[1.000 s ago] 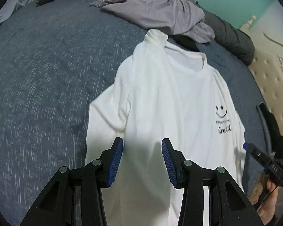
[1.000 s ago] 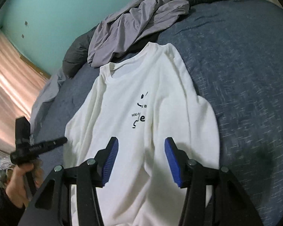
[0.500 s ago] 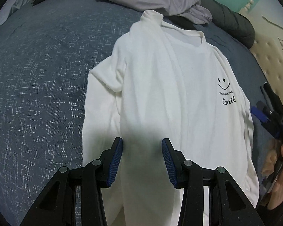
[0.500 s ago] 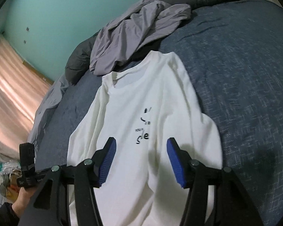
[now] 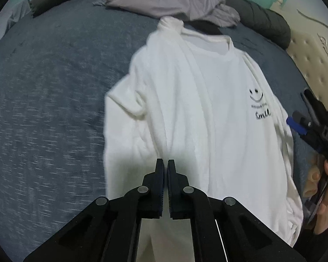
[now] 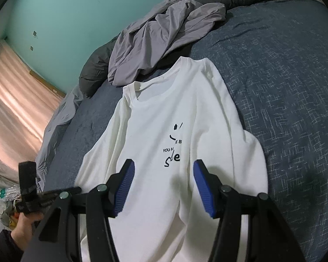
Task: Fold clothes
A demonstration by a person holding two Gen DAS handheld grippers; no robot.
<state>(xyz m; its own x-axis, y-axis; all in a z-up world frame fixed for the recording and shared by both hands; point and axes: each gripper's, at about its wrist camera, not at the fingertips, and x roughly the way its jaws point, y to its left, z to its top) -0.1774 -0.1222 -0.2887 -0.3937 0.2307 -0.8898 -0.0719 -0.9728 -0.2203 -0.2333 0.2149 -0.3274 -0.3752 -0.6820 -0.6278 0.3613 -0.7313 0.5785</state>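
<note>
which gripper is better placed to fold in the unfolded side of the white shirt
Right. The right gripper is open beside the white cotton shirt's flat side; the left gripper is shut over the folded side.

Home bedroom: bed w/ blue duvet [image 6: 284, 69], tufted headboard [image 5: 312, 65], curtain [image 6: 13, 109], teal wall [image 6: 76, 11].

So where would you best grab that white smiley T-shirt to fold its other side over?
Probably the unfolded long edge of the white smiley T-shirt near the right gripper, coming from that side: it lies flat and free, while the opposite side is already folded in.
</note>
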